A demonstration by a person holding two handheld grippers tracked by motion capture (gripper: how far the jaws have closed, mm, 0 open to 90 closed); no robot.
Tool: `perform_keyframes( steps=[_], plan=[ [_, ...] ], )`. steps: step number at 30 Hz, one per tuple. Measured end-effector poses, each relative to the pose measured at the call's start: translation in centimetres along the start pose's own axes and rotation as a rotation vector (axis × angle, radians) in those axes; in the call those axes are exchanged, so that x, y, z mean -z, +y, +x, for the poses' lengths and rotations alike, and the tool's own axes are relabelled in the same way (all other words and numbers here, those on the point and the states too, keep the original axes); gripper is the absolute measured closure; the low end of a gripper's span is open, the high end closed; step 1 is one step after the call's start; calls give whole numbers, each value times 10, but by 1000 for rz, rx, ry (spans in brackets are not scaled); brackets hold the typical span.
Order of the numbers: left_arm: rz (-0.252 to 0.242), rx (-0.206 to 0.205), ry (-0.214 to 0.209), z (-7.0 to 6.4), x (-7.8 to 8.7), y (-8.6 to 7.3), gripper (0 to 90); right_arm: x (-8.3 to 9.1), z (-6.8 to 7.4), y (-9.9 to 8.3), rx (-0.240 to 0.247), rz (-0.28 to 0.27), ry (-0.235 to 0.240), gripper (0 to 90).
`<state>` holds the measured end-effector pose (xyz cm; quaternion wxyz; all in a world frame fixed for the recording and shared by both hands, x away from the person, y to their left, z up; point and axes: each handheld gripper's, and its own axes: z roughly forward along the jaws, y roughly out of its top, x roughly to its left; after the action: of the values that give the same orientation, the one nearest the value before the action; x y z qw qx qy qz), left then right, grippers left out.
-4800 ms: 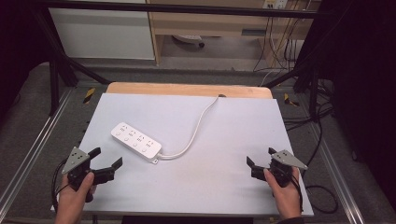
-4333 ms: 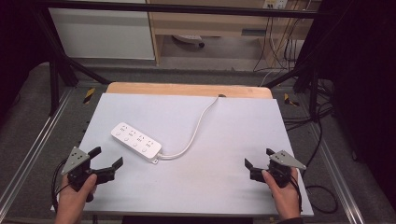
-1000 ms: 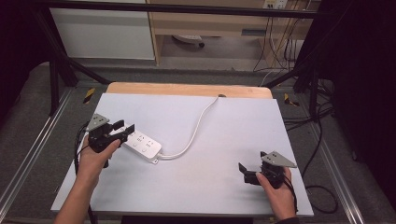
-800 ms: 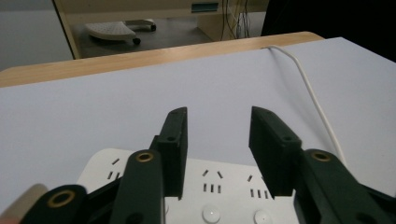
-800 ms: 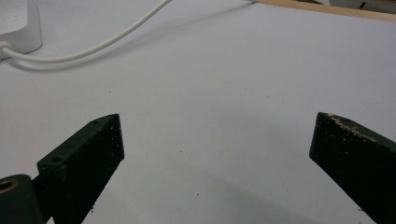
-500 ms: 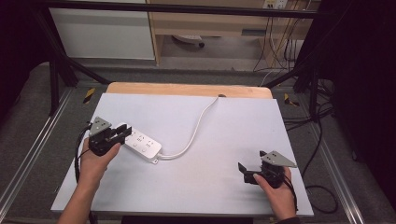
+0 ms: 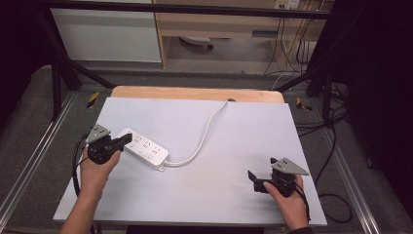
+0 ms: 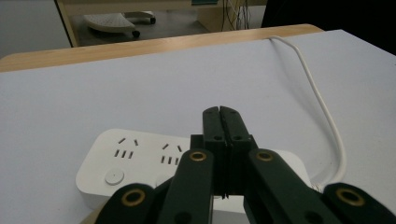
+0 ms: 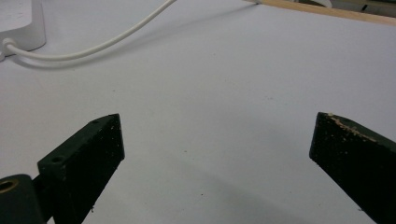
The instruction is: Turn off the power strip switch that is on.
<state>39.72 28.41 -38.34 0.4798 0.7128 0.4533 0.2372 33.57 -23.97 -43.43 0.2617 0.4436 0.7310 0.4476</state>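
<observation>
Two jaws of the left gripper are pressed together above the strip; its button sits left, so shift there. Right gripper gapes.

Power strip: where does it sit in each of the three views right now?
High view: power strip lies left of centre, left gripper shut at its left end.
Left gripper view: lower left, under the shut jaws.
Right gripper view: a corner at top left.
Shared landmark: its white cord.
</observation>
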Motion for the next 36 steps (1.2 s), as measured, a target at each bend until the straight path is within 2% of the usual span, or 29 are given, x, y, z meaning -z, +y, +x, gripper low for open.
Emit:
perform_keyframes(
  steps=[4,8,10,13,18,22,24,29,36],
  plan=[
    [19,14,-14,0,-7,-6,900,0,-1,0,-6,-1,1,36],
    [46,-2,-18,-4,-15,-10,900,2,-2,0,-10,6,1,36],
    [55,10,-31,-8,-20,-13,900,2,-3,0,-17,28,9,34],
    [51,-3,-29,-11,-21,-12,900,3,-3,1,-25,20,2,36],
    [74,-7,-33,-8,-25,-14,900,2,-3,0,-20,27,0,38],
    [104,19,-56,-5,-30,-17,900,1,-4,0,-19,37,5,45],
    [113,7,-56,-7,-32,-18,900,1,-3,1,-18,54,12,47],
    [133,-30,-43,-8,-36,-23,900,1,-2,1,-8,52,10,47],
    [134,-31,-39,-4,-38,-25,900,1,-2,1,-12,57,14,47]
  ],
)
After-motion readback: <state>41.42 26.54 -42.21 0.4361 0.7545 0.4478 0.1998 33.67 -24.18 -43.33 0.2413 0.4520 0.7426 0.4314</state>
